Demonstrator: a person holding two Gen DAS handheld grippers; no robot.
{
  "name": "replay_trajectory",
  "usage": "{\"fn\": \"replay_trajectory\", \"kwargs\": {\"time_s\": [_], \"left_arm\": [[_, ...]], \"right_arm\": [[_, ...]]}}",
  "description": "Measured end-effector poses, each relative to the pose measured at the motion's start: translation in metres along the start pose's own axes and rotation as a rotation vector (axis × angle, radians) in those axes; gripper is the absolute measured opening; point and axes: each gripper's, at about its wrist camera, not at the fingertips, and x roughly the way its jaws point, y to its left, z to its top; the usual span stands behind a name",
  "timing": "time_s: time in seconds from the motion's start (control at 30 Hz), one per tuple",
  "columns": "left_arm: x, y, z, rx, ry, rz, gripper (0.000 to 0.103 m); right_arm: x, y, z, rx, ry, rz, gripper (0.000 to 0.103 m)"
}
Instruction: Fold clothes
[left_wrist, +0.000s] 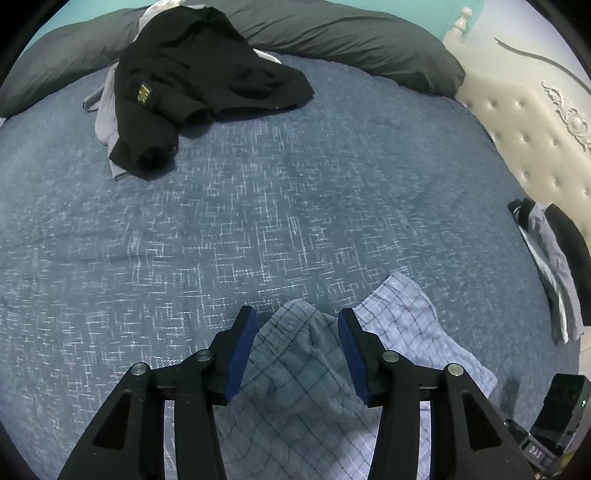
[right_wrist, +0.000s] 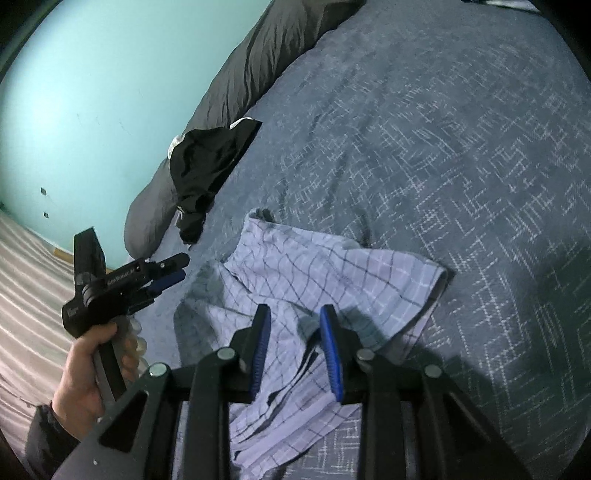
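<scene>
The checked cloth (right_wrist: 325, 280) is lying crumpled on the bed (right_wrist: 461, 147), right under both tools. The right hand-held gripper (right_wrist: 295, 350) is hanging over its middle, jaws partly apart, holding nothing. The left hand-held gripper (left_wrist: 297, 354) is hanging open over the cloth's left edge, holding nothing. Its side reads "GenRobot.AI".

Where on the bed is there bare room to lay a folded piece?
The bedspread is bare across the middle, between the black jacket by the pillows and the checked shorts. It is crowded at the headboard side, where a clothes pile sits.
</scene>
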Motion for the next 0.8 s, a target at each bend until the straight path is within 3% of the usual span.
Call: {"fn": "replay_trajectory", "kwargs": {"time_s": [0.27,0.47,0.53,0.6,0.8], "left_arm": [[0.018,-0.002,0.002,0.003,0.022,0.016,0.051],[0.025,-0.002,0.003,0.009,0.017,0.024,0.050],[0.026,-0.003,0.002,0.013,0.018,0.016,0.044],[0.027,-0.005,0.002,0.025,0.020,0.017,0.031],[0.024,-0.011,0.001,0.052,0.014,0.000,0.018]], "right_arm": [[0.005,0.004,-0.003,-0.043,0.008,-0.020,0.028],[0.006,0.003,-0.003,-0.071,0.009,-0.024,0.011],[0.007,0.005,-0.004,-0.083,0.015,-0.022,0.006],[0.008,0.005,-0.004,-0.080,0.016,-0.014,0.004],[0.006,0.003,-0.004,-0.063,0.004,-0.009,0.002]]}}
